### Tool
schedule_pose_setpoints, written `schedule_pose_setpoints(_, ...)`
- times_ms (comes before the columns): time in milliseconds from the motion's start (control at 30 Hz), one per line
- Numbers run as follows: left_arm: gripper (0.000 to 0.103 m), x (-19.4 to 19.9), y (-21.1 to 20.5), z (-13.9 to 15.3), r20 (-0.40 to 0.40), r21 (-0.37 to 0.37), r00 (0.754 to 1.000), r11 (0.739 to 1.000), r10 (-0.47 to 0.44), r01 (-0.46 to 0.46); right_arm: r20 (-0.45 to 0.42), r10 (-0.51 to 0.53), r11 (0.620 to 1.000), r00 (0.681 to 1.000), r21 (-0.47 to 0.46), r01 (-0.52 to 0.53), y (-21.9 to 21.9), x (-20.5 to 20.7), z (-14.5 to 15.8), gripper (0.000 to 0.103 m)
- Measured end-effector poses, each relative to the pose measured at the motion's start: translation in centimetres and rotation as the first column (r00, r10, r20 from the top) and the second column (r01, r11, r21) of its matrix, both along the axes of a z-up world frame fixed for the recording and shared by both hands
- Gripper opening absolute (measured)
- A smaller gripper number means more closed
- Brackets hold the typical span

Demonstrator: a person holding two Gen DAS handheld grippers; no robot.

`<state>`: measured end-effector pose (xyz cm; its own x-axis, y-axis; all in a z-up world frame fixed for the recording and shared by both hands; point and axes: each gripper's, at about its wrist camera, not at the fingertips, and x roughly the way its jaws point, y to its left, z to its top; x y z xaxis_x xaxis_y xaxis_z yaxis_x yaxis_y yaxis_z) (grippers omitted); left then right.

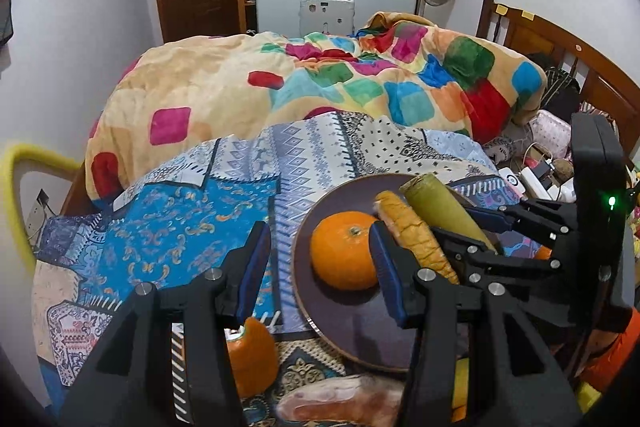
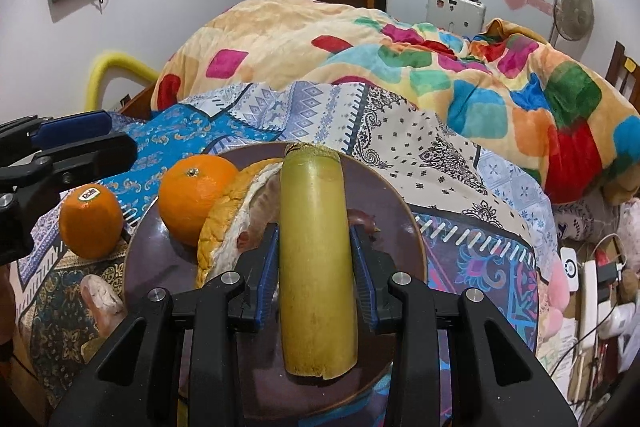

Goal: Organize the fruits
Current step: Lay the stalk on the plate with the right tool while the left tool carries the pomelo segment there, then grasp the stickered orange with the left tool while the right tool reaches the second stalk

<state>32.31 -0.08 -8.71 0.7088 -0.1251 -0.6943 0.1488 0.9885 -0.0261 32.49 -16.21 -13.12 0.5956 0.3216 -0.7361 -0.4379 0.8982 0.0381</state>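
Fruits gather on a plate (image 2: 400, 211): right tongs (image 2: 316, 263) clamp a cane stalk (image 2: 316, 247) above it, left tongs (image 1: 316, 267) gape empty beside its orange (image 1: 340, 251).

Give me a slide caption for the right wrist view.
Right gripper holds a sugarcane piece over the plate.

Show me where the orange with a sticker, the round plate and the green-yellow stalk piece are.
orange with a sticker (image 2: 91, 223), right wrist view, middle of its skin.
round plate (image 2: 394, 211), right wrist view, bare part near its right rim.
green-yellow stalk piece (image 2: 316, 227), right wrist view, middle of its length.
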Motion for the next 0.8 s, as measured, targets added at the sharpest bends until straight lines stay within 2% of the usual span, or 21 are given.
schedule_pose_setpoints(167,0.051,-1.1,1.0,-0.1,0.009,0.009,1.0,1.0,0.013,-0.013,-0.004,-0.001,1.0,1.0,-0.015,0.001,0.3,0.2,-0.2,0.032)
schedule_pose_setpoints(267,0.058,-2.2,1.8,0.0,0.026,0.011,0.999,1.0,0.026,-0.026,0.042,-0.005,1.0,0.999,-0.023,0.006,0.4,-0.4,0.7,0.033)
schedule_pose_setpoints(433,0.06,-3.6,3.4,0.4,0.033,0.015,0.998,0.999,0.051,-0.052,0.078,0.009,1.0,0.997,-0.022,-0.007,0.3,-1.7,2.0,0.033)
schedule_pose_setpoints(633,0.075,-5.5,5.0,0.1,0.04,0.045,0.996,0.996,0.074,-0.076,0.098,0.02,1.0,0.995,0.018,-0.022,-0.6,-3.9,3.1,0.033)
schedule_pose_setpoints(700,0.086,-6.0,5.4,-0.4,0.033,0.057,0.996,0.995,0.082,-0.084,0.108,0.023,0.999,0.994,0.025,-0.026,-0.7,-4.6,3.4,0.033)
schedule_pose_setpoints(800,0.089,-6.4,5.9,-1.3,0.019,0.075,0.995,0.992,0.098,-0.099,0.119,0.029,0.999,0.993,0.029,-0.032,-0.8,-5.3,3.5,0.036)
